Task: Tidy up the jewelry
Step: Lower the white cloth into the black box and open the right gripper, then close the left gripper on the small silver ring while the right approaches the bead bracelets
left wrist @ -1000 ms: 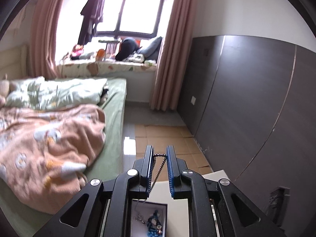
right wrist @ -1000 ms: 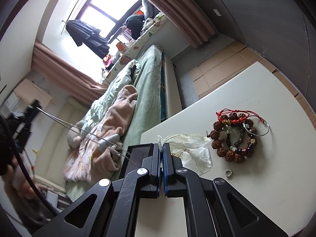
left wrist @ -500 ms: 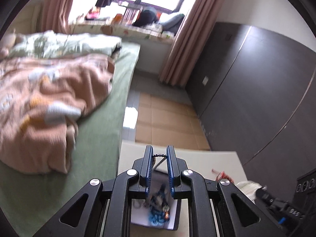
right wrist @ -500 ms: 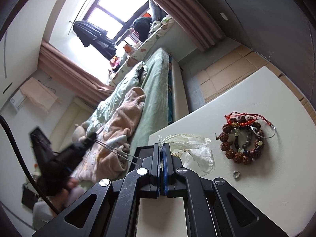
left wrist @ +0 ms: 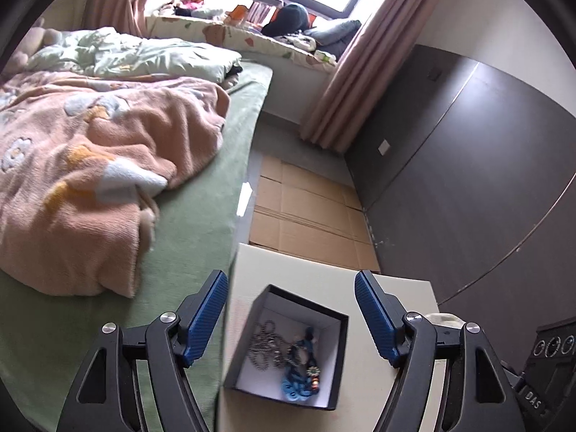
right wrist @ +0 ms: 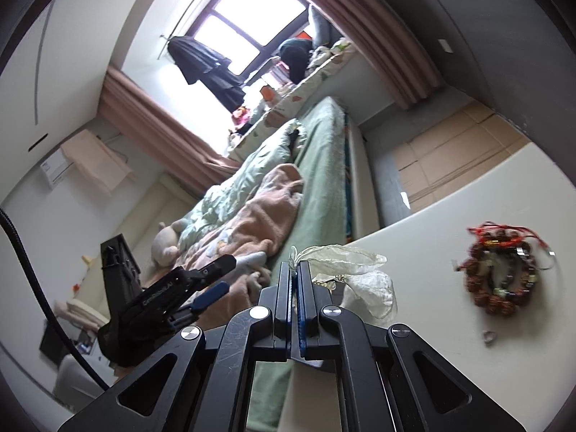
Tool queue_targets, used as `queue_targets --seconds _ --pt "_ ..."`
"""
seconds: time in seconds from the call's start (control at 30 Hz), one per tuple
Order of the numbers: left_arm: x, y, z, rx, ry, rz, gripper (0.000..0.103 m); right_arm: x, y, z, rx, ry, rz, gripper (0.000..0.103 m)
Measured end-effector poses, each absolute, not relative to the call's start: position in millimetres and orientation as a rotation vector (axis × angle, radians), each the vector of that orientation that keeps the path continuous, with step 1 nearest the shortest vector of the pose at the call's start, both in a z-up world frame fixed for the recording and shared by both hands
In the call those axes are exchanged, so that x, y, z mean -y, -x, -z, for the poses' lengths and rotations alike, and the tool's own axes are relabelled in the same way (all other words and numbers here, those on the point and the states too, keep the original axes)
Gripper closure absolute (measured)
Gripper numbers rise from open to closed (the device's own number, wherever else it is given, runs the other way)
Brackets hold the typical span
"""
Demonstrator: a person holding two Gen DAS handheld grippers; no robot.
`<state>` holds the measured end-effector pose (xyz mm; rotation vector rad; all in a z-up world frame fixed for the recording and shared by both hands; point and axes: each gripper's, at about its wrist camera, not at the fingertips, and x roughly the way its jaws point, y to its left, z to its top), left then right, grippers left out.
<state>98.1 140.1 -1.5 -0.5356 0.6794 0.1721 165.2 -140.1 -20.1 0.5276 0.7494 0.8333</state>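
Nearest us, our left gripper point(left wrist: 291, 309) has just been opening; its jaws stand wide over the box point(left wrist: 288, 345) with nothing between them. The chain point(left wrist: 264, 345) lies inside, beside blue beads point(left wrist: 297, 378). Our right gripper point(right wrist: 297, 270) is clenched on the pouch point(right wrist: 354, 273). Farther right on the table point(right wrist: 432, 252) lie a ring point(right wrist: 488, 337), then the bracelets point(right wrist: 502, 270).

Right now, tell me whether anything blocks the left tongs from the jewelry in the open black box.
Nothing visible does. The left tongs stand open directly over the black box, which has no lid on it. The bead chain and blue cord piece lie uncovered on its white floor, with clear air between them and the tongs.
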Motion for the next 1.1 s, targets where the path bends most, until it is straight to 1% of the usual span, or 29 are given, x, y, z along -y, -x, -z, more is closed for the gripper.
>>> queue_targets --seconds 0.3,0.33,0.37,0.4,0.43,0.6,0.7,1.1 --pt "-153.8 -84.3 -1.7 -0.677 0.550 -0.195 0.029 90.4 -168.4 34.8 -0.794 -0.545 -0.920 0.098" --pt "-153.5 -83.9 -1.6 -0.678 0.551 -0.193 0.029 83.3 -169.3 37.2 -0.810 -0.536 -0.948 0.083" --pt "-152.5 -83.7 -1.1 -0.681 0.550 -0.193 0.029 76.3 -170.9 40.9 -0.845 -0.517 -0.960 0.049" --pt "-152.1 -84.4 -0.7 -0.683 0.549 -0.192 0.029 72.3 -172.4 45.0 -0.877 -0.504 -0.958 0.040" --pt "-150.0 -84.5 -0.2 -0.686 0.547 -0.187 0.029 72.8 -172.2 50.2 -0.896 -0.508 -0.930 0.035" --pt "-137.9 -88.5 -0.1 -0.692 0.535 -0.163 0.029 95.0 -173.6 50.7 -0.910 -0.521 -0.888 0.034" --pt "-123.7 -92.8 0.4 -0.701 0.521 -0.138 0.029 115.8 -173.5 46.1 -0.890 -0.528 -0.834 0.030" --pt "-46.6 -113.7 5.5 -0.738 0.407 -0.010 0.029 204.2 -167.5 37.1 -0.884 -0.540 -0.624 0.030"
